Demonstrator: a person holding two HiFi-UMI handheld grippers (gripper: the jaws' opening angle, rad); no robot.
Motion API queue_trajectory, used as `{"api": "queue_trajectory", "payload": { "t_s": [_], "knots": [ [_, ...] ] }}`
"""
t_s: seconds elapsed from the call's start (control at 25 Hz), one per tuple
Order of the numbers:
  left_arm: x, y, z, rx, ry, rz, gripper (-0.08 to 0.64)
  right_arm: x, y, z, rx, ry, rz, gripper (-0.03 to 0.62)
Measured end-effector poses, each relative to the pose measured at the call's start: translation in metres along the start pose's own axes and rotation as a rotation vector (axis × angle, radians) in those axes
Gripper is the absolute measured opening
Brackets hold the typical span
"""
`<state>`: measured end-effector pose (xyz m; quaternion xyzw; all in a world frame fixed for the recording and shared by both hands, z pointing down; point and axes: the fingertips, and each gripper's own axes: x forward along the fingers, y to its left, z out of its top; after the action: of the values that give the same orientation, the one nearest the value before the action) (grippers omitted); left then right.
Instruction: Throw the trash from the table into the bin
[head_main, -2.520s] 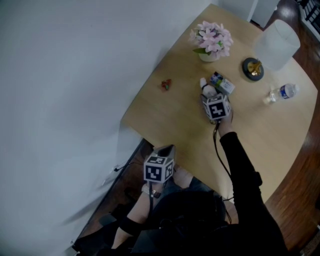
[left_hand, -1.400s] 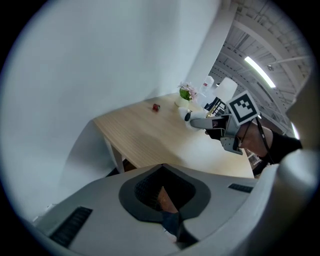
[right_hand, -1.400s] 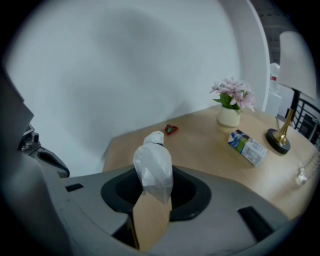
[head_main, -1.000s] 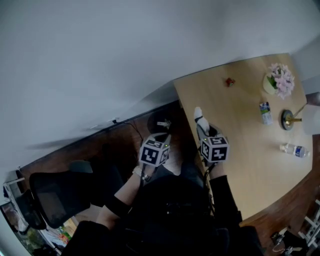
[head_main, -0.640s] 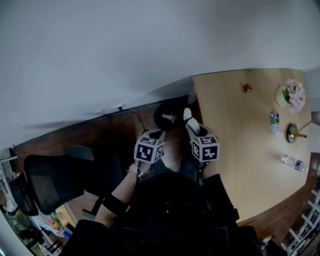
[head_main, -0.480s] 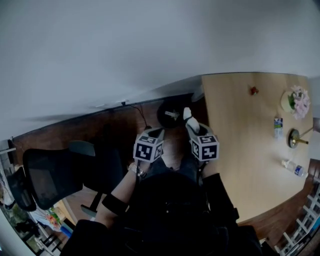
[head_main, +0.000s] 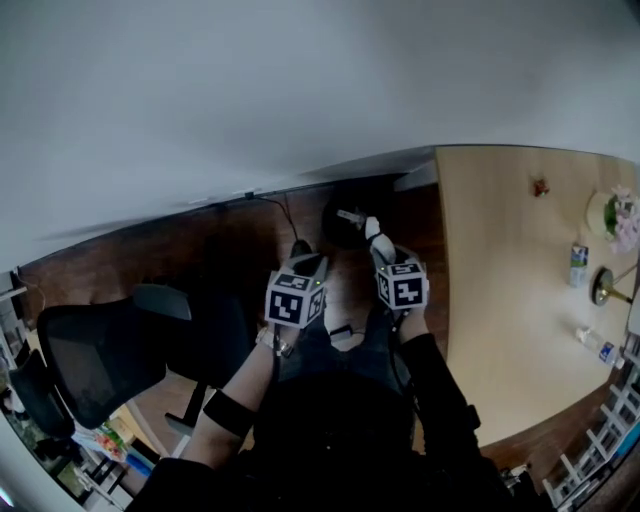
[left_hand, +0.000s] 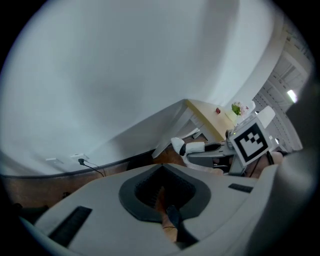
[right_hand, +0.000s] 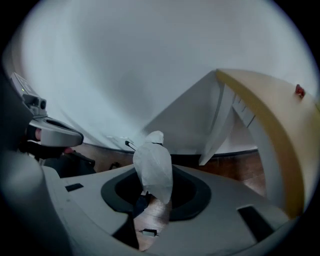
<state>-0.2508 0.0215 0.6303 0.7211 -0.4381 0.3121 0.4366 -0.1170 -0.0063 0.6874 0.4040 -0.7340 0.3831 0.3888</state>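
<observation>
White crumpled tissue (right_hand: 152, 167) is pinched in the right hand-held gripper (head_main: 379, 250); the left hand-held gripper (head_main: 302, 249) is closed, empty.

1. The bin (head_main: 343, 224) stands on the floor (head_main: 200, 260) between the wall (head_main: 250, 90) and my claws, its mouth facing up and uncovered.
2. My right claw (head_main: 378, 248), with a tissue (right_hand: 154, 165) sticking out ahead of it, hangs just beside the bin's right rim. My left claw (head_main: 302, 248) is off to the bin's left, with bare floor between the two claws.
3. The table (head_main: 500, 300) edge runs close along the right claw's outer side, and a white table leg (right_hand: 220, 125) stands near the bin, closing that side.
4. A black cable (head_main: 272, 205) lies by the wall, left of the bin.
5. An office chair (head_main: 95, 360) sits well apart on the left.
</observation>
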Motion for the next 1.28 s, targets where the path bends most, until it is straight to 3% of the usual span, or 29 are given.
{"api": "queue_trajectory", "payload": {
  "t_s": [0.28, 0.64, 0.96, 1.12, 1.28],
  "knots": [
    [0.049, 0.029, -0.020, 0.013, 0.058, -0.010, 0.006, 0.101, -0.020, -0.041, 0.077, 0.066, -0.023, 0.139],
    [0.110, 0.066, -0.062, -0.037, 0.115, 0.019, 0.006, 0.207, -0.028, -0.080, 0.098, 0.142, -0.020, 0.140],
    [0.122, 0.076, -0.075, -0.051, 0.119, 0.028, 0.008, 0.247, -0.035, -0.082, 0.095, 0.184, -0.036, 0.147],
    [0.122, 0.074, -0.076, -0.056, 0.112, 0.026, 0.008, 0.252, -0.028, -0.077, 0.117, 0.168, -0.005, 0.246],
    [0.121, 0.069, -0.074, -0.064, 0.104, 0.019, 0.008, 0.248, -0.019, -0.072, 0.098, 0.146, 0.019, 0.250]
  ]
}}
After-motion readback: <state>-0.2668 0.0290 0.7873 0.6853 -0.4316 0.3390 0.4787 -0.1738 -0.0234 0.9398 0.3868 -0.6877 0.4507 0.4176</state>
